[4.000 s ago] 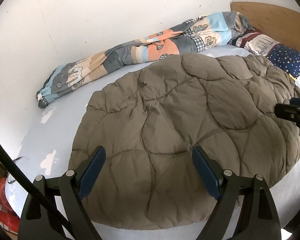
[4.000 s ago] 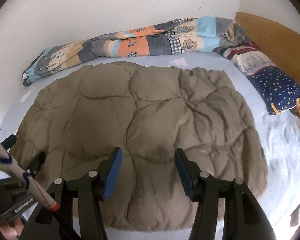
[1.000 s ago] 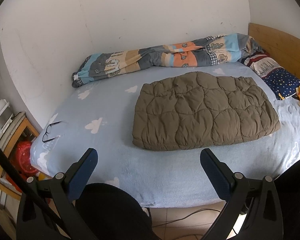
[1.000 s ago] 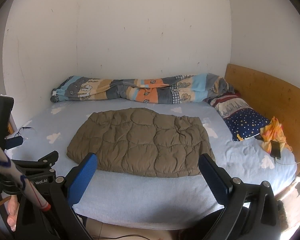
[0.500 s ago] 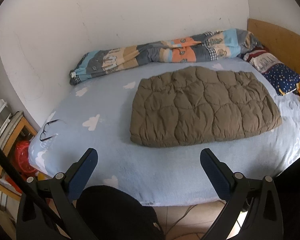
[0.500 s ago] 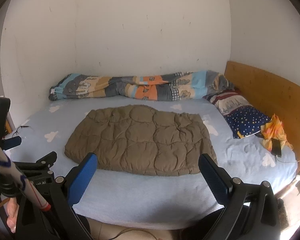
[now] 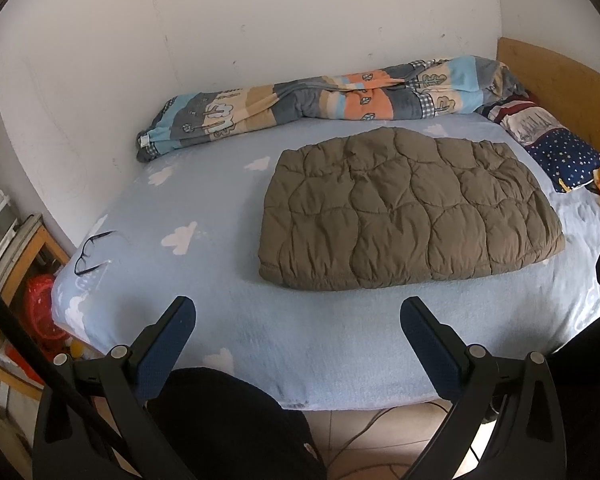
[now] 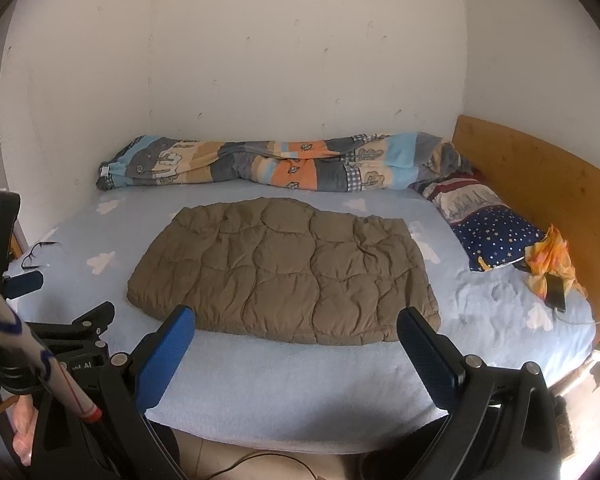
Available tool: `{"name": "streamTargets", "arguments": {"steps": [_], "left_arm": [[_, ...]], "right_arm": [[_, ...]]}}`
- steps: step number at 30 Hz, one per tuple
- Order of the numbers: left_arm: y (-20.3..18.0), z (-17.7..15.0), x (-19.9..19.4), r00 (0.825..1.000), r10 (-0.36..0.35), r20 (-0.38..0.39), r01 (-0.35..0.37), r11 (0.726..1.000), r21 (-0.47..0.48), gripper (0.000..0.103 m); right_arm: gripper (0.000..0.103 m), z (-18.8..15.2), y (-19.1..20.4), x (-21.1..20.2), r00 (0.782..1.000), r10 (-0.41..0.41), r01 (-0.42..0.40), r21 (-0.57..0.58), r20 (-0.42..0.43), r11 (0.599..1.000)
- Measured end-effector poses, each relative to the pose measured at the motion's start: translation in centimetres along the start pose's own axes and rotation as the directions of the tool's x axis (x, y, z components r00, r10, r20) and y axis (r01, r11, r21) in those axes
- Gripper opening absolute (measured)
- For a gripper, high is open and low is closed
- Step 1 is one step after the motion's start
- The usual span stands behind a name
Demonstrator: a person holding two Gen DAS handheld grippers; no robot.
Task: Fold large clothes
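Observation:
A brown quilted garment (image 7: 408, 208) lies folded into a flat rectangle in the middle of the light blue bed (image 7: 228, 320); it also shows in the right wrist view (image 8: 288, 268). My left gripper (image 7: 296, 316) is wide open and empty, held back from the bed's near edge. My right gripper (image 8: 296, 326) is wide open and empty, also back from the near edge. Neither touches the garment.
A rolled patterned blanket (image 7: 320, 100) lies along the wall. A starry pillow (image 8: 496, 236) and an orange cloth with a phone (image 8: 552, 268) lie at the right by the wooden headboard (image 8: 540, 184). Glasses (image 7: 92, 252) rest on the bed's left corner. A wooden shelf (image 7: 16, 264) stands left.
Both grippers pulled well back from the folded garment over the last seconds and opened wider; in the last half second the left view has edged slightly closer to the bed.

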State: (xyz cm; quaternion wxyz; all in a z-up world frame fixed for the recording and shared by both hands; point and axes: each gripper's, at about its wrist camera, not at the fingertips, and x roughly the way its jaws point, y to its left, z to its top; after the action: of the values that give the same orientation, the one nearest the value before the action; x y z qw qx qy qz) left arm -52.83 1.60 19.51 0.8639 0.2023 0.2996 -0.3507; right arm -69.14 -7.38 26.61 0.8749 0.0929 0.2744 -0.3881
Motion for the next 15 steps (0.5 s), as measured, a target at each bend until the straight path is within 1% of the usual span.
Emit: {"name": "streamTargets", "arguments": {"steps": [15], "left_arm": [[-0.33,-0.09,0.08,1.000,-0.003,0.003,0.003,1.000,0.014,0.102]], "right_arm": [[0.102,-0.08,0.13,0.01,1.000,0.002,-0.002,0.001,-0.003,1.000]]}}
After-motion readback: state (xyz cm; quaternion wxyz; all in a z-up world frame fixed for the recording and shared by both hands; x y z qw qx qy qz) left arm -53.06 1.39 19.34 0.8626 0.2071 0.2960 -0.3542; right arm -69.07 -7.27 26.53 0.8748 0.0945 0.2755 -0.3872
